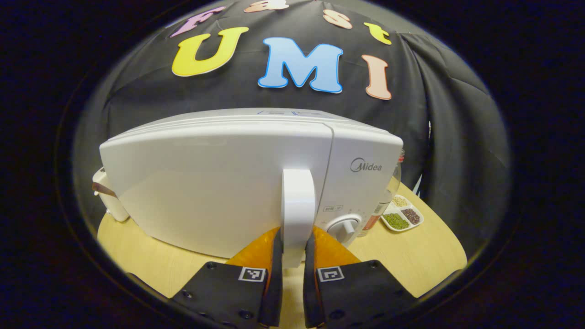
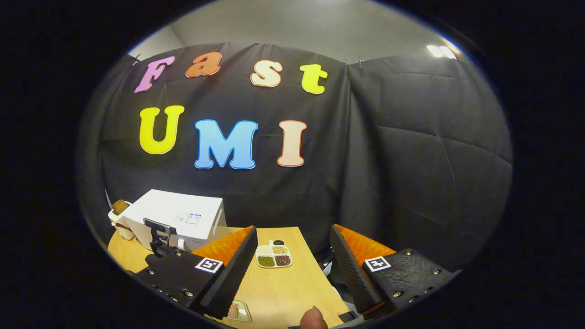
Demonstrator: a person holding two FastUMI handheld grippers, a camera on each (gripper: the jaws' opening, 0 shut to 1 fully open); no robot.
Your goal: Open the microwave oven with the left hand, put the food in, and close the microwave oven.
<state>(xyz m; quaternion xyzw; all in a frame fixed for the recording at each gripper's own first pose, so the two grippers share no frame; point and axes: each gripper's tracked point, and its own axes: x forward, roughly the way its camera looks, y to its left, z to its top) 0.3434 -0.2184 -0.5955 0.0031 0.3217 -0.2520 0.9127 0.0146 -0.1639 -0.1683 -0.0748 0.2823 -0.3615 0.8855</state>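
Already the left claw [image 1: 292,256] is clamped on the handle [image 1: 298,210] of the microwave [image 1: 219,183], mid-frame on the tabletop [image 1: 411,256], the right claw [image 2: 292,269] gaping empty, and a skewed pull might slip off or drag it.

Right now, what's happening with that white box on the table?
A person is working two handheld grippers. The left gripper has closed its fingers on the vertical handle of the white microwave oven, whose door looks shut, so opening hasn't started. The right gripper hangs open above the wooden table, holding nothing. A small divided dish of beans sits beside the microwave.
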